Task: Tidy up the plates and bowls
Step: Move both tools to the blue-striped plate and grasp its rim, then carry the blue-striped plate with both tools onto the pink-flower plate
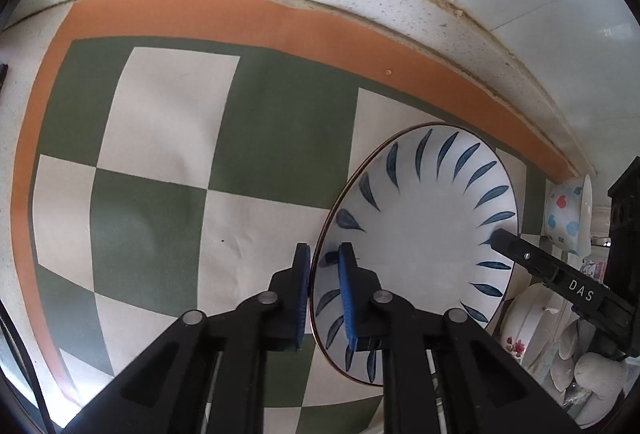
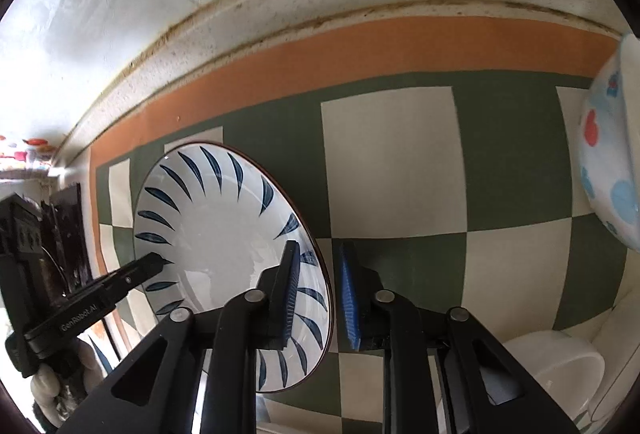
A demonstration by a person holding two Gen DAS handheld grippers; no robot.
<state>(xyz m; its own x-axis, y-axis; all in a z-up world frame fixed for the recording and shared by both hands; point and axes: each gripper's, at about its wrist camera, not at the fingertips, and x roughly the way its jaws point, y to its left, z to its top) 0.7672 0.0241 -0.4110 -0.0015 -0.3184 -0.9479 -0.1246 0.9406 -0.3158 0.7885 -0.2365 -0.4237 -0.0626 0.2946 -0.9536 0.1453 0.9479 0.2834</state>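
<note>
A white plate with blue leaf marks (image 1: 420, 230) is being held over the green-and-cream checked mat (image 1: 168, 154), gripped at opposite rims. Its left rim is being clamped between the left gripper's (image 1: 325, 254) blue pads, its right rim likewise by the right gripper (image 2: 320, 254). A dotted bowl (image 2: 608, 170) is seen nearby.

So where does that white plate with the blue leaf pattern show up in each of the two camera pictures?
Left wrist view: the plate sits right of centre, its left rim between the left gripper pads.
Right wrist view: the plate sits left of centre, its right rim between the right gripper pads.
Shared landmark: the orange border of the checkered mat.
</note>
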